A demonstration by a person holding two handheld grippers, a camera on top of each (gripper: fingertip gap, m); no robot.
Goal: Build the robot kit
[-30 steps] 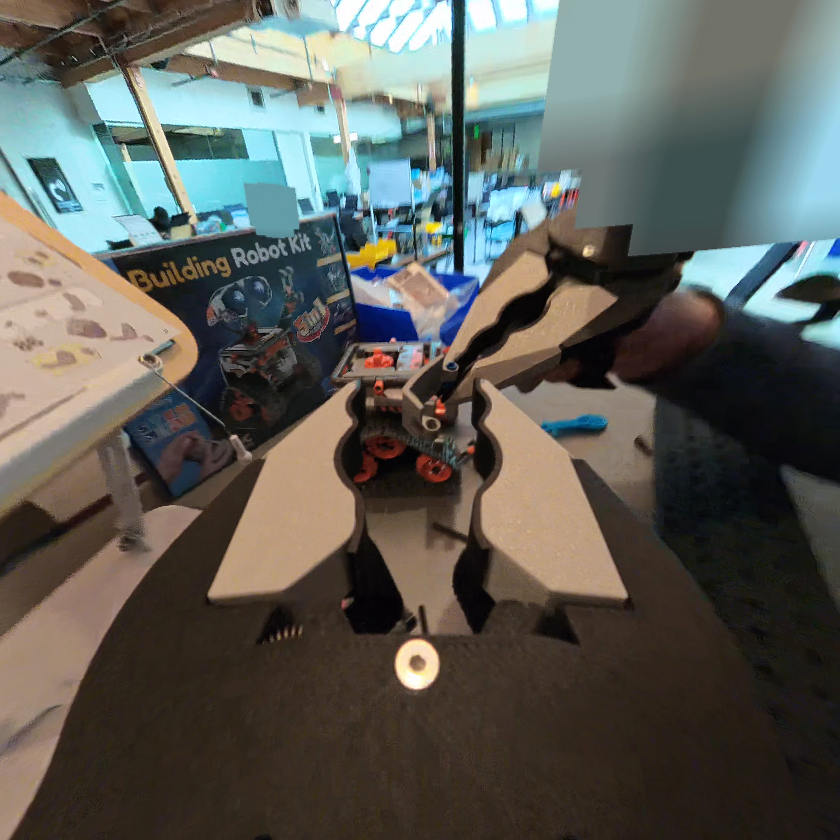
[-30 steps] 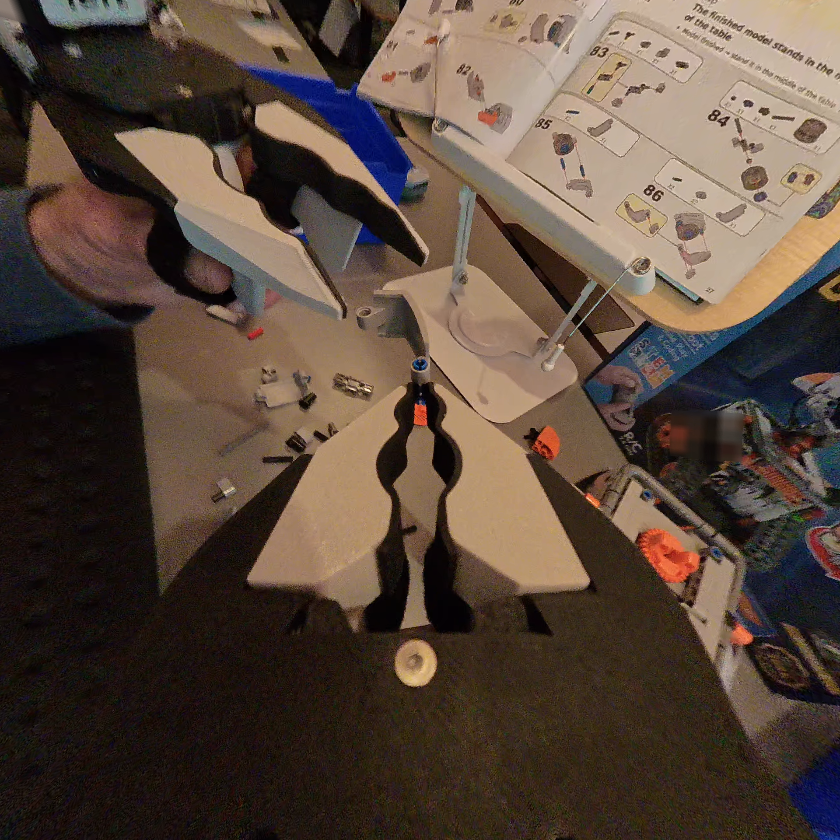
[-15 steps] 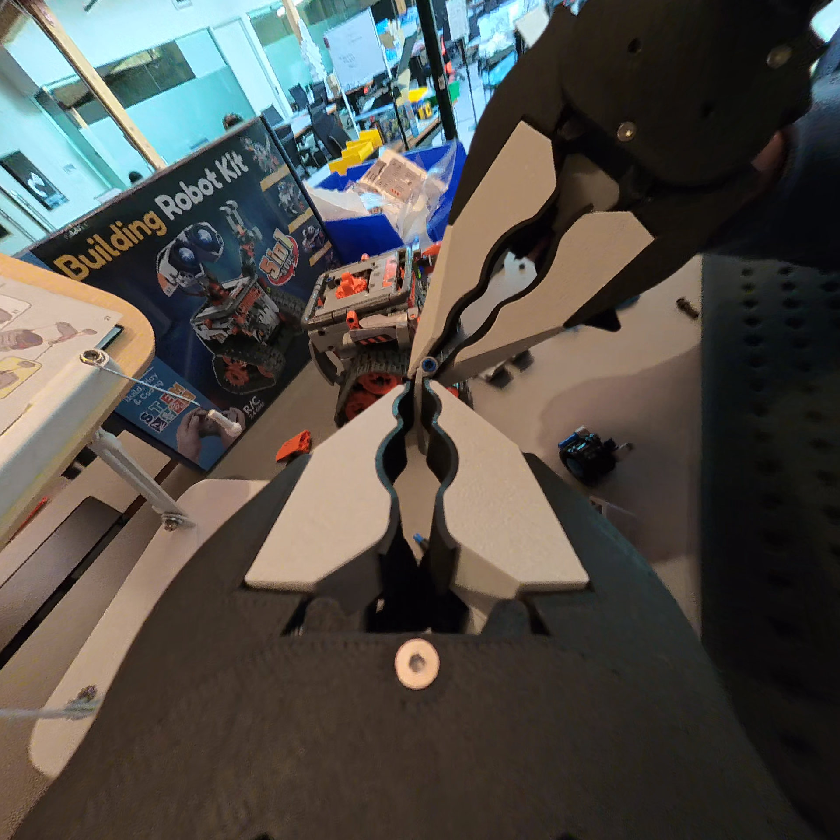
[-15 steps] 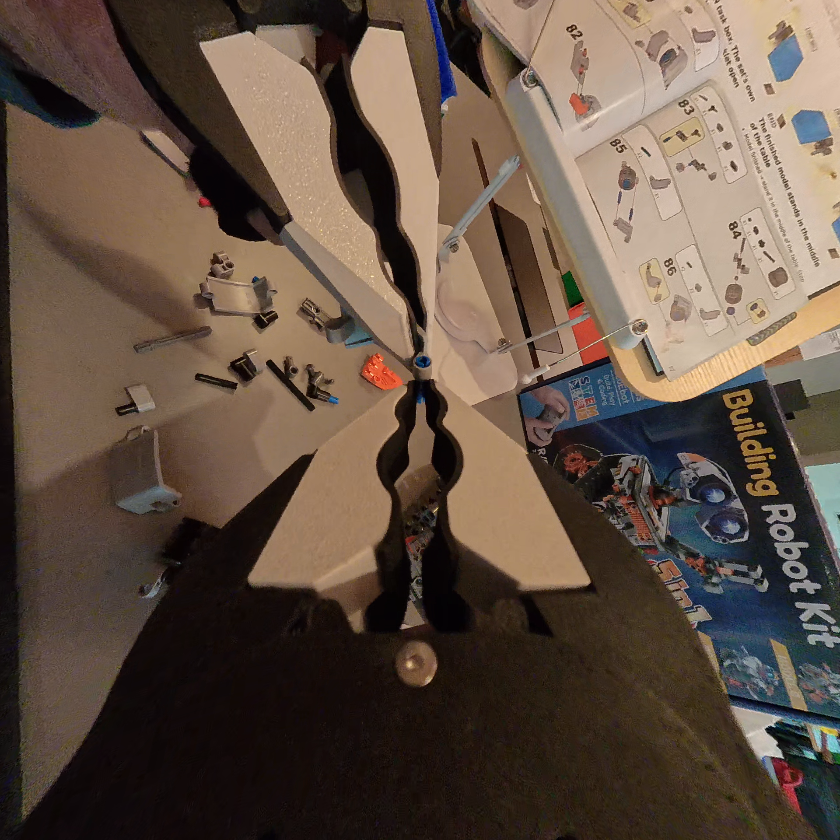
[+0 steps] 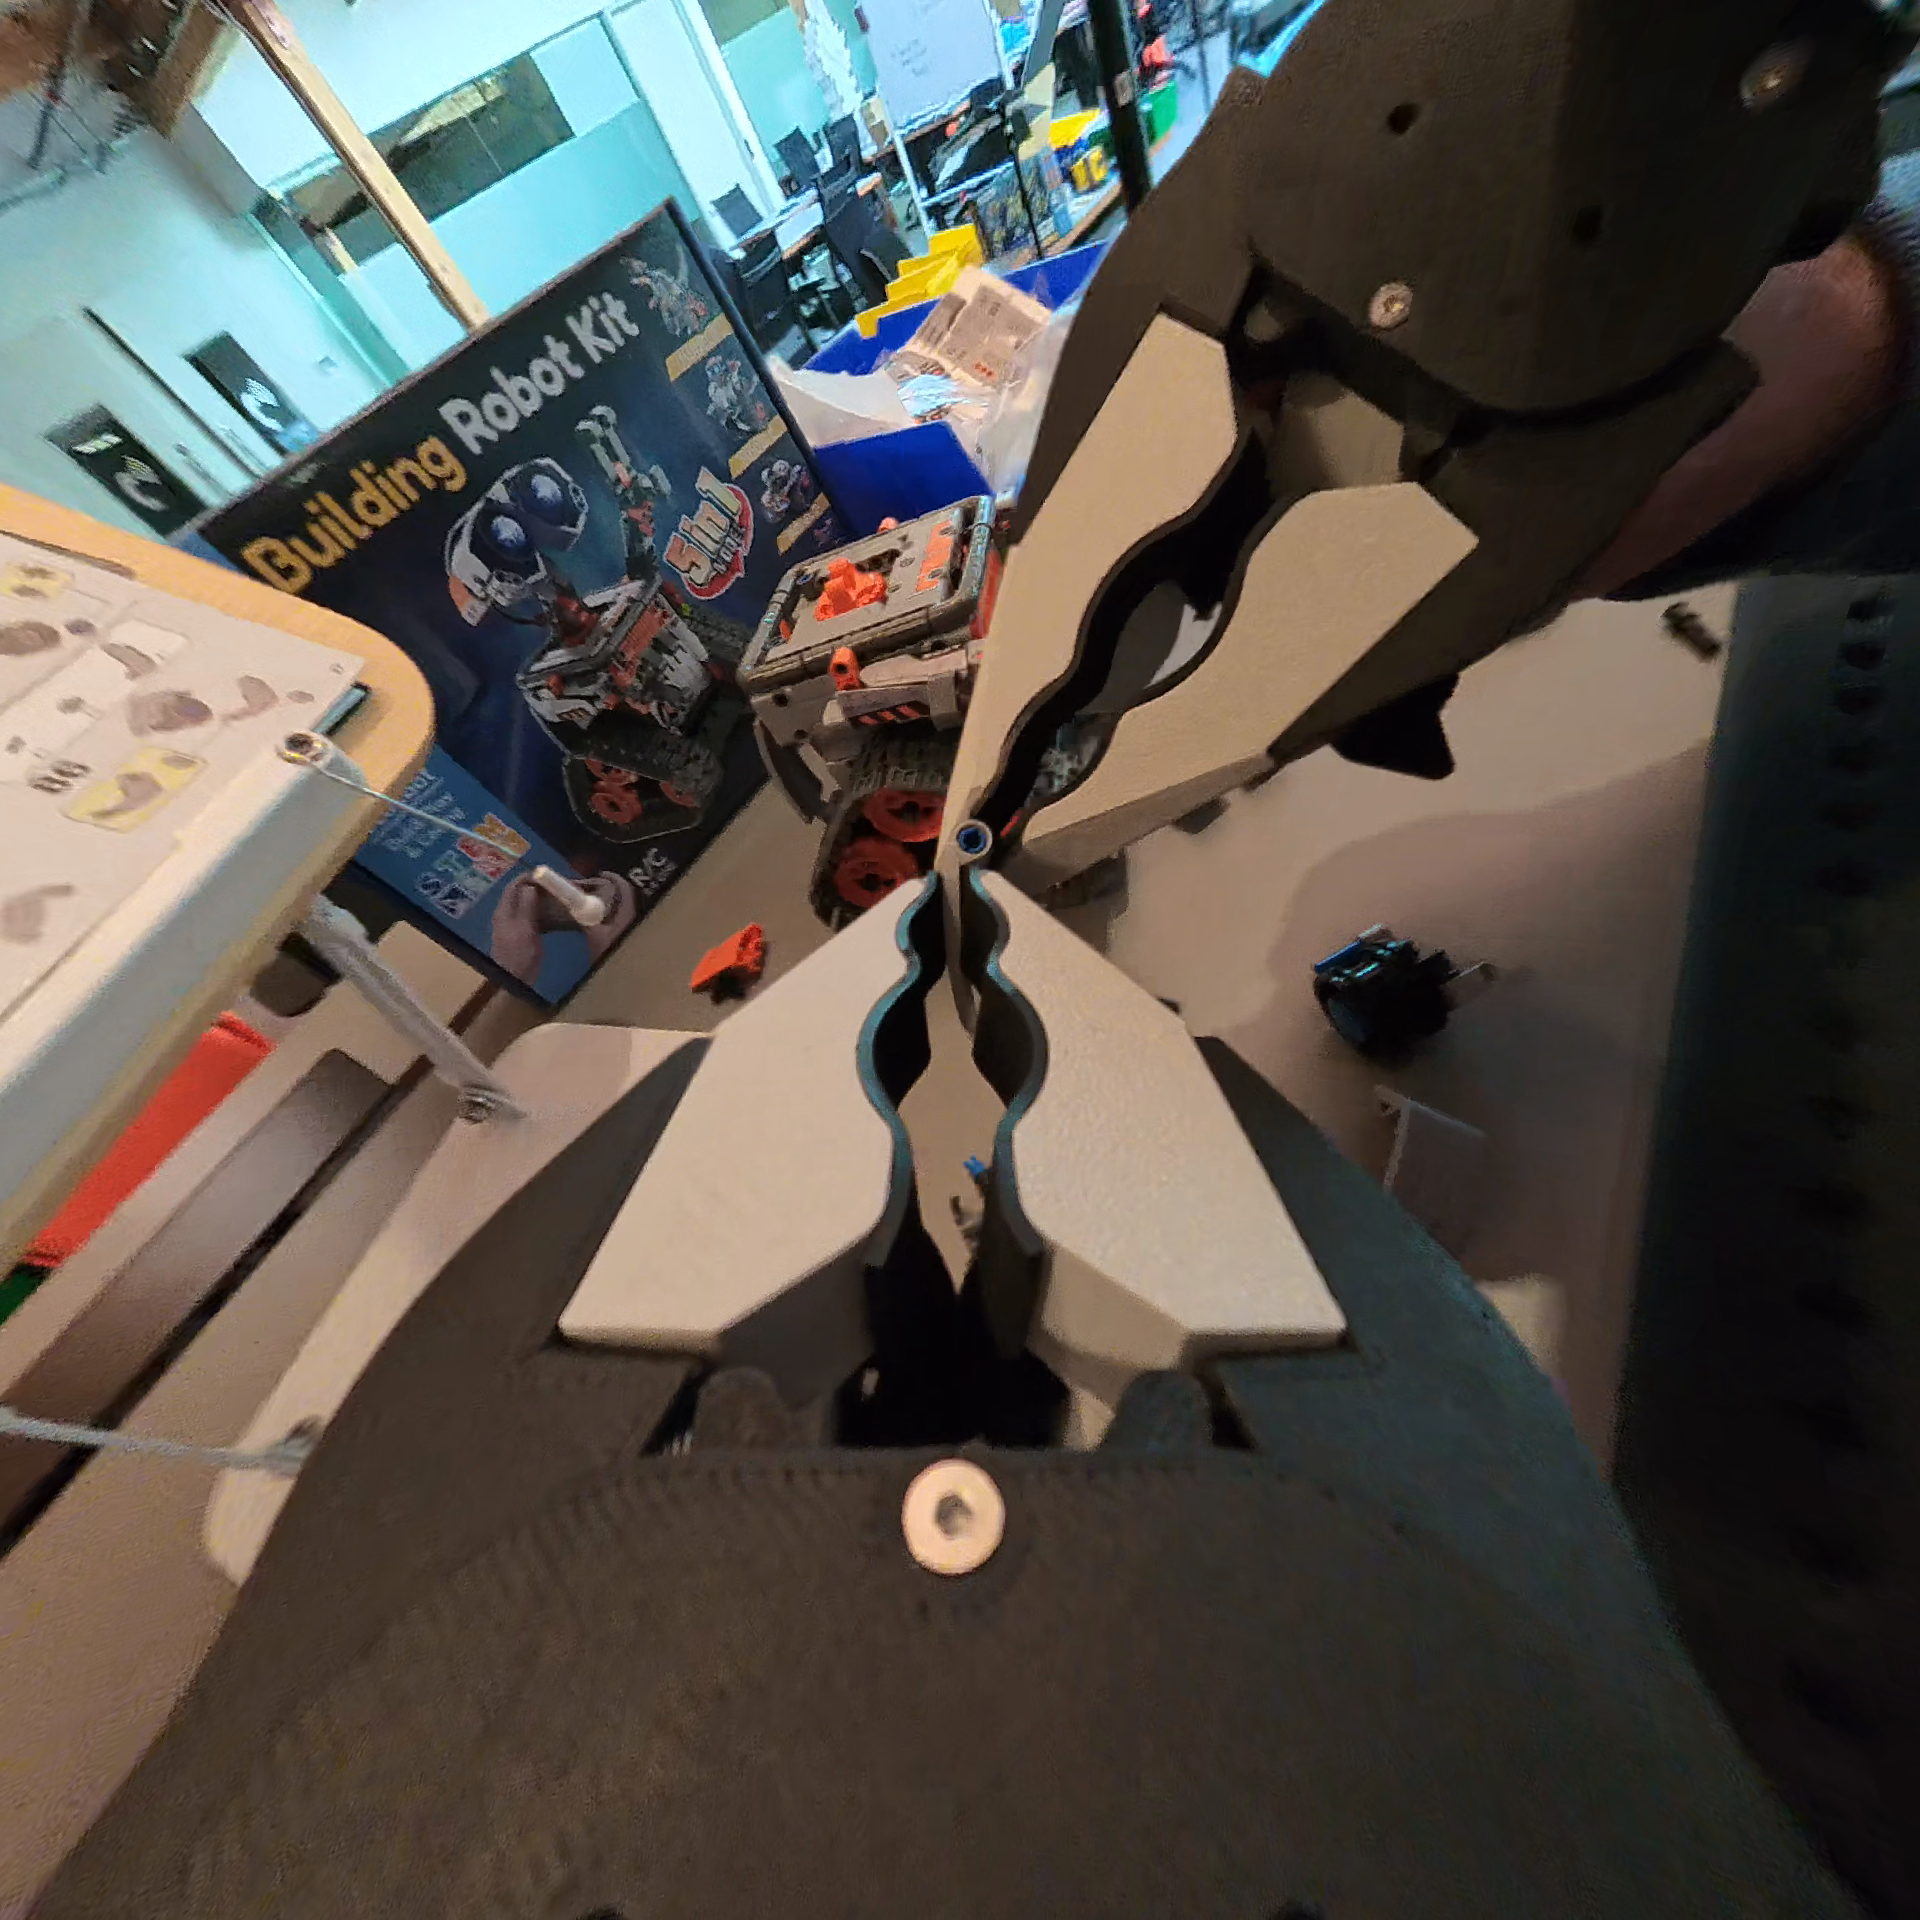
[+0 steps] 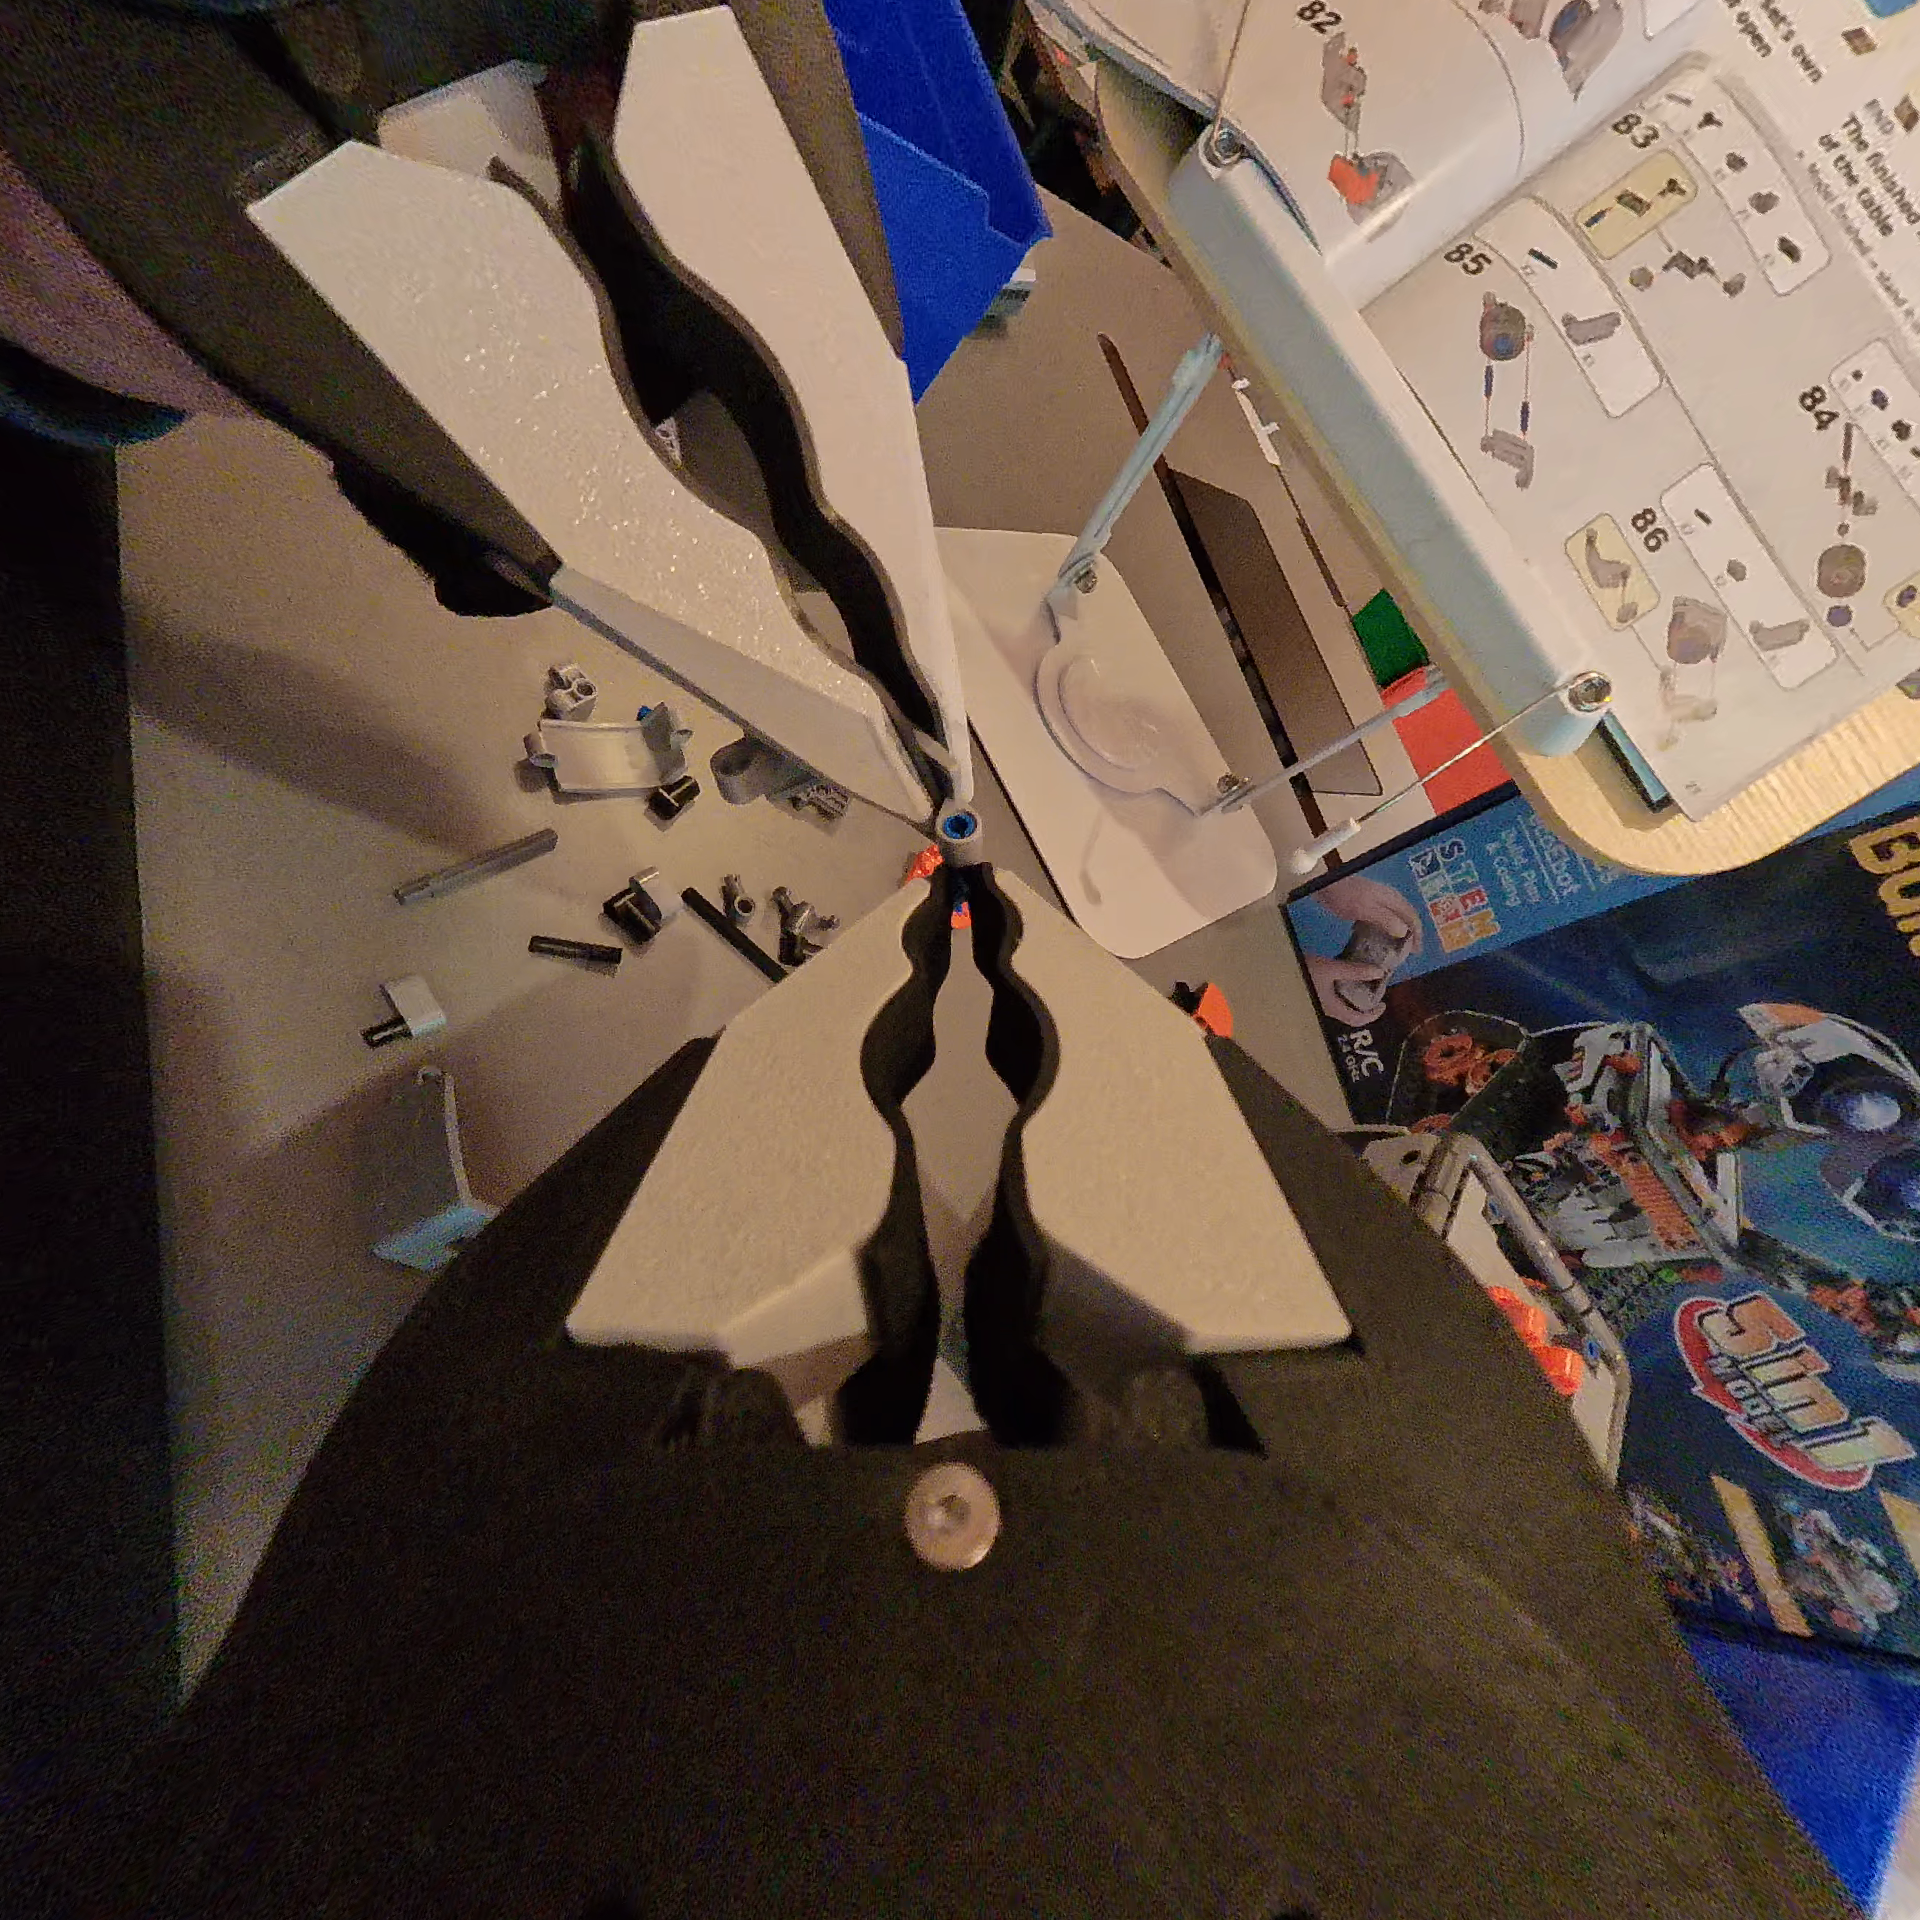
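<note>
Two grippers meeting tip to tip above the counter [image 6: 312, 727]. Left gripper [image 5: 954, 894] clamped on a thin grey piece [image 5: 958, 977] standing between its pads; right gripper [image 6: 961, 883] pinched tight on a small grey connector with a blue pin [image 6: 956, 828], touching the left one's tips. Tracked grey-and-orange model [image 5: 883, 665] toward the counter's far edge, kit box [image 5: 499, 582] just beside it. Loose small parts [image 6: 623, 831] scattered mid-counter; instruction booklet [image 6: 1662, 364] propped on a stand near the far side.
</note>
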